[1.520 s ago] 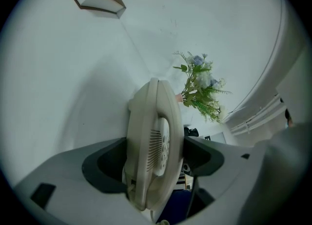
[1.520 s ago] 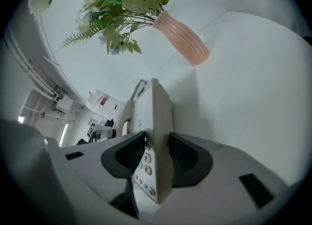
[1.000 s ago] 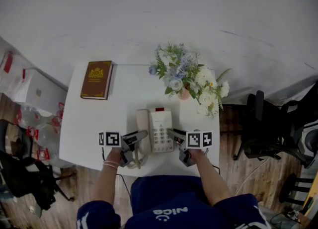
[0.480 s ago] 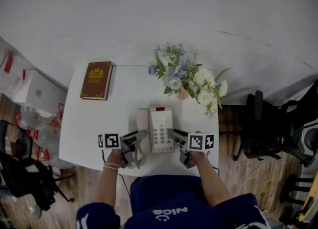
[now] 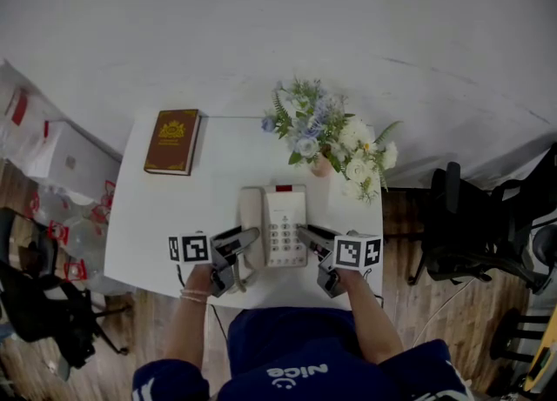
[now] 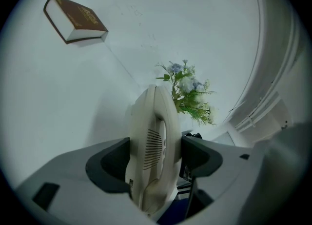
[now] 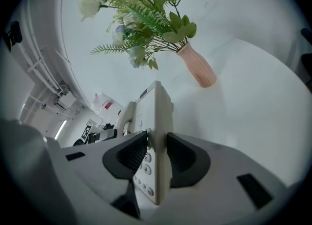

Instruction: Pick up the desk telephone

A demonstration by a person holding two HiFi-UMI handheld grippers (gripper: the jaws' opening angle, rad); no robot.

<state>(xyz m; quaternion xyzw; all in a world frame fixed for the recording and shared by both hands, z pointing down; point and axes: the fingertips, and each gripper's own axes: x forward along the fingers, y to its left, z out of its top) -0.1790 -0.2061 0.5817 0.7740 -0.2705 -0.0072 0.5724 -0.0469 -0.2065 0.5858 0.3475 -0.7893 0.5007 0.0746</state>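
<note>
Book (image 5: 172,141) at far left of my desk (image 5: 218,173); near the front edge, my left tool (image 5: 246,238) clamps the phone (image 5: 283,221) on its handset side, my right tool (image 5: 306,234) pinches its keypad edge; flowers (image 5: 329,134) stand behind, right.

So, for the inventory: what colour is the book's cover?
Book: reddish brown, gold emblem; head view.

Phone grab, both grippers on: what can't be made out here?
- Head view: any gap between telephone and table; the steep top-down angle hides it.
- Head view: book cover title, keypad digits; too small.
- Left gripper view: handset lower end; hidden behind left gripper body.
</note>
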